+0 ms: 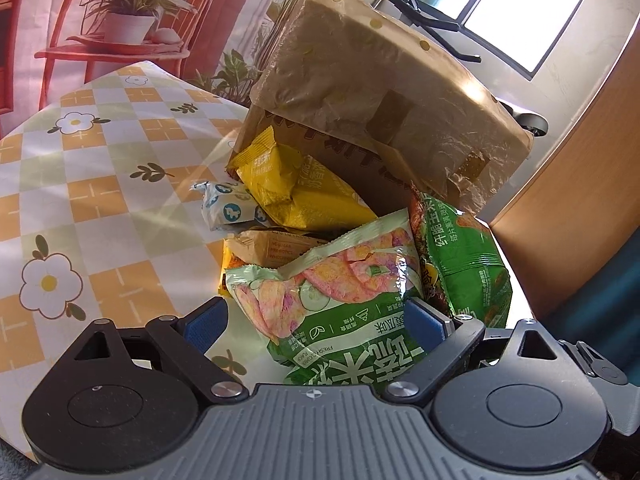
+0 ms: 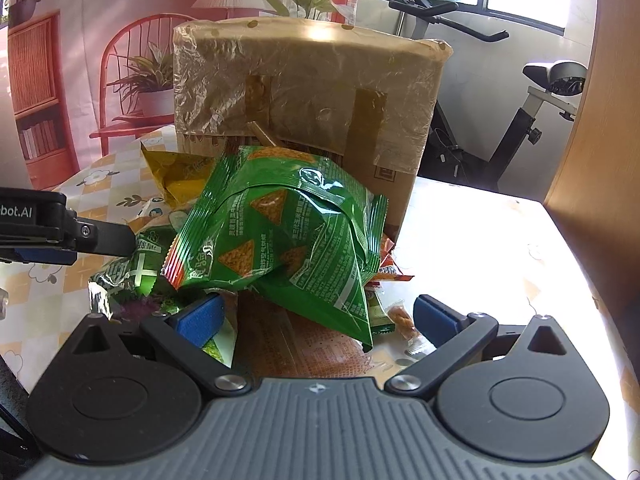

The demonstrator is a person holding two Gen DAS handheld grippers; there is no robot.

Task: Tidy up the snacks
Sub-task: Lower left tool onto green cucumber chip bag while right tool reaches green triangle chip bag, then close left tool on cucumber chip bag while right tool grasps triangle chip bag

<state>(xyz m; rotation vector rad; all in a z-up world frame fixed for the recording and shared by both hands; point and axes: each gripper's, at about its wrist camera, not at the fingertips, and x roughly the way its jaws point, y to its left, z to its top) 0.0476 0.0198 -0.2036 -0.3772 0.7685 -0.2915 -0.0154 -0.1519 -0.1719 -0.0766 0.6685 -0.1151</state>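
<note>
A heap of snack bags lies on the table in front of a plastic-wrapped cardboard box (image 1: 380,92) (image 2: 304,92). My left gripper (image 1: 316,322) is open, its blue pads on either side of a green-and-pink cracker bag (image 1: 340,288) without pressing on it. Behind that bag lie a yellow bag (image 1: 308,192), a small white-and-blue packet (image 1: 228,210), a tan packet (image 1: 272,246) and a dark green bag (image 1: 464,264). My right gripper (image 2: 316,320) is open too, low in front of a green triangle-chip bag (image 2: 280,240). A left gripper finger (image 2: 108,240) shows at the left edge.
The table carries a checked cloth with flowers (image 1: 80,184). Small orange packets (image 2: 400,316) lie by the right pad. A wooden panel (image 2: 592,160) stands at the right, and an exercise bike (image 2: 520,120) behind the table. A printed backdrop hangs at the far left.
</note>
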